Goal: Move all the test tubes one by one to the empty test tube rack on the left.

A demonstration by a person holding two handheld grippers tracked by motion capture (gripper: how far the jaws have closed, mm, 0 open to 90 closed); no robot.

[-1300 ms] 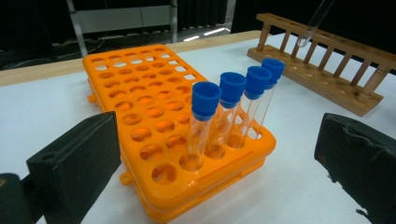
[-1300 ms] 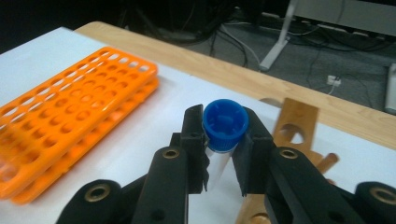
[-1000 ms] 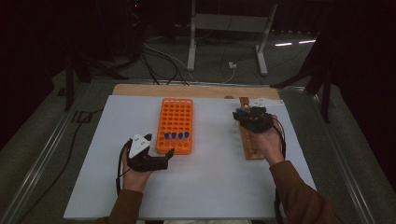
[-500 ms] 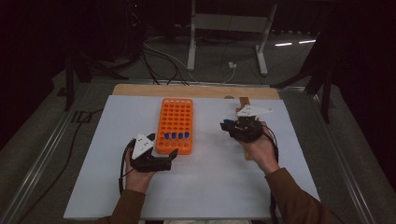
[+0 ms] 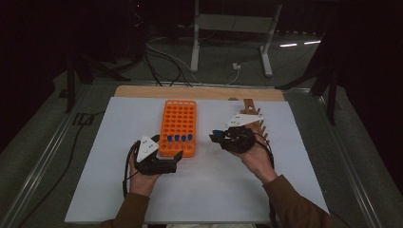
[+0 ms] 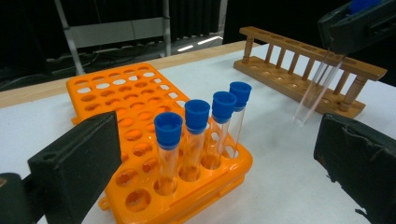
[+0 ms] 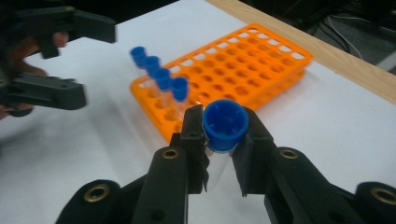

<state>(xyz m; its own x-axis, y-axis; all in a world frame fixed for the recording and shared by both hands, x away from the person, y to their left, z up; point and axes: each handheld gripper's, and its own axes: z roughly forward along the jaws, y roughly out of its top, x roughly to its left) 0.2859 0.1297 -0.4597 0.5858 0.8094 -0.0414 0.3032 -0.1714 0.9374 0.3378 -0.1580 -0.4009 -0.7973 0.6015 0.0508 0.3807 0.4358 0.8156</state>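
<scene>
We hold the tube (image 7: 224, 128) below its cap in the closed right claw (image 7: 223, 140); it is light, slippery, fragile glass. The left claw (image 5: 177, 159) stands open, empty.

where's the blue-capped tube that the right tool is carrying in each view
High view: the carried tube is right of centre, between the orange rack and the wooden rack, in the right tool.
Left gripper view: top right, clear tube hanging slanted.
Right gripper view: centre, blue cap between the jaws.
Shared landmark: the orange rack with its four capped tubes.
</scene>
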